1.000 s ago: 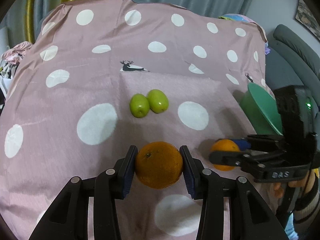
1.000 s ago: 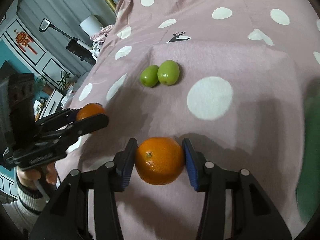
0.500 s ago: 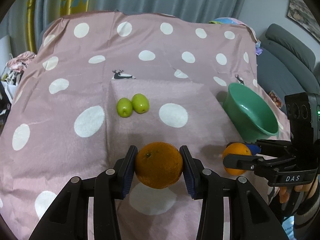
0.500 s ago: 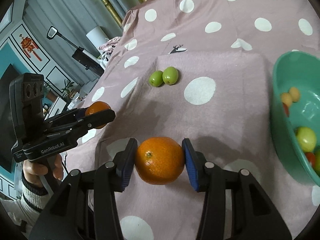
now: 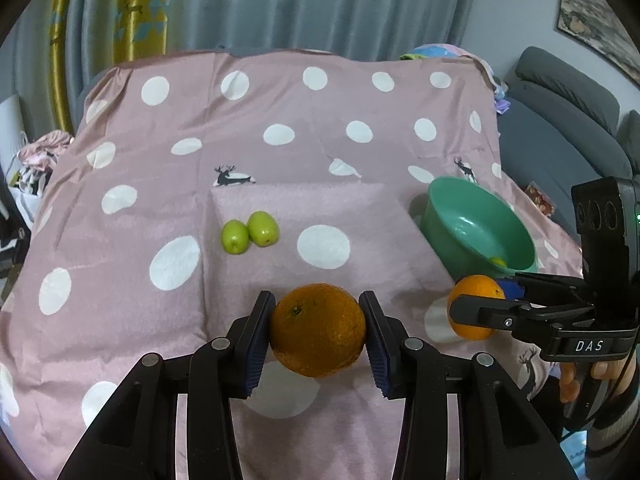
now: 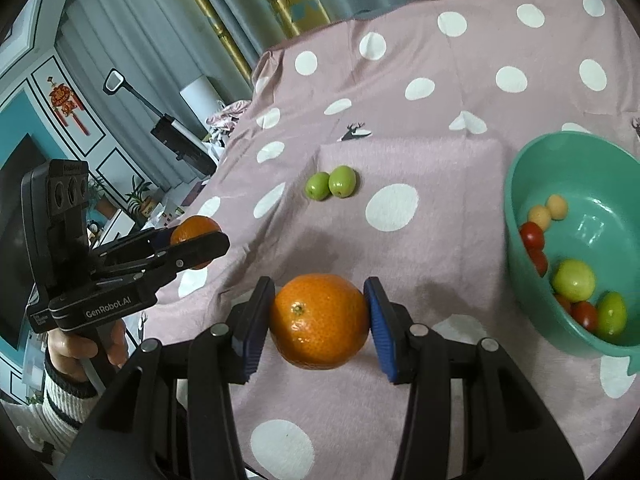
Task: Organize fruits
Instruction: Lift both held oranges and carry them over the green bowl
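My left gripper (image 5: pixel 318 334) is shut on an orange (image 5: pixel 317 330) and holds it above the pink dotted cloth (image 5: pixel 120 280). My right gripper (image 6: pixel 320 322) is shut on a second orange (image 6: pixel 320 320); that gripper and its orange (image 5: pixel 474 306) show at the right of the left wrist view. The left gripper with its orange (image 6: pixel 196 232) shows at the left of the right wrist view. Two green fruits (image 5: pixel 250 232) lie side by side mid-cloth, also in the right wrist view (image 6: pixel 331 183). A green bowl (image 6: pixel 516 184) at the right holds several small fruits (image 6: pixel 574 280).
The cloth covers a raised surface with a square plush mat (image 5: pixel 320 208) in the middle. A grey sofa (image 5: pixel 560 112) stands at the right, curtains (image 5: pixel 280 4) behind. A cabinet and a vacuum (image 6: pixel 176 136) stand at the far left of the right wrist view.
Both grippers have pulled back and risen with their oranges. More of the cloth and the green bowl with its fruits have come into view. The two green fruits look farther away.
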Tool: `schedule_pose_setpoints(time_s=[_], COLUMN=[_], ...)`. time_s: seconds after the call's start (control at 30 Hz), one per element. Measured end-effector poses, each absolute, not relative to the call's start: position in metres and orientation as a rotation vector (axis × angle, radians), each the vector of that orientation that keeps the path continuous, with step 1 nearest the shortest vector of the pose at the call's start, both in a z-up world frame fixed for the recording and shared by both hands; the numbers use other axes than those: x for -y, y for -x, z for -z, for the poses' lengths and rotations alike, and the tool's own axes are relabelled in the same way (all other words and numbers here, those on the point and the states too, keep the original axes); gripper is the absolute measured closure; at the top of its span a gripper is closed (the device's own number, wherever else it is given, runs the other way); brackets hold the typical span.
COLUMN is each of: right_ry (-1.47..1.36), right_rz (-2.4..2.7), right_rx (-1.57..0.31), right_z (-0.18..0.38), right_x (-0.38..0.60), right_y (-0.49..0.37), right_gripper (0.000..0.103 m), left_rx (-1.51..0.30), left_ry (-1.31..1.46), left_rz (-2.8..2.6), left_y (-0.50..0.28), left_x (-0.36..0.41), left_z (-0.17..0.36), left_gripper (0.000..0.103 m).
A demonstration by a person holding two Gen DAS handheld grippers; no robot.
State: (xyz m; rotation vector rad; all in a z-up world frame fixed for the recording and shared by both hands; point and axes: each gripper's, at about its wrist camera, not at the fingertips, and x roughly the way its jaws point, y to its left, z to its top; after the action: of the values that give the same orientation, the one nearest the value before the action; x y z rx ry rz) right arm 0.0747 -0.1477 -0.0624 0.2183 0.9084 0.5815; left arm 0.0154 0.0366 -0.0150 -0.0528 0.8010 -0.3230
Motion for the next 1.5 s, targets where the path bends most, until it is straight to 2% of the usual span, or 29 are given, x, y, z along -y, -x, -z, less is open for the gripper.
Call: schedule_pose_setpoints(time_s=[1.5], right_ry=[-0.348], right_rz=[-0.436], right_rx=[-0.753], right_z=[0.04], right_x=[0.245], right_y=[-0.061], right_gripper=[0.056], left_rx=[-0.754], left_ry=[-0.14], left_rz=[0.448], left_y=[-0.033], left_x=[0.062], left_z=[-0.015], left_gripper=[0.059])
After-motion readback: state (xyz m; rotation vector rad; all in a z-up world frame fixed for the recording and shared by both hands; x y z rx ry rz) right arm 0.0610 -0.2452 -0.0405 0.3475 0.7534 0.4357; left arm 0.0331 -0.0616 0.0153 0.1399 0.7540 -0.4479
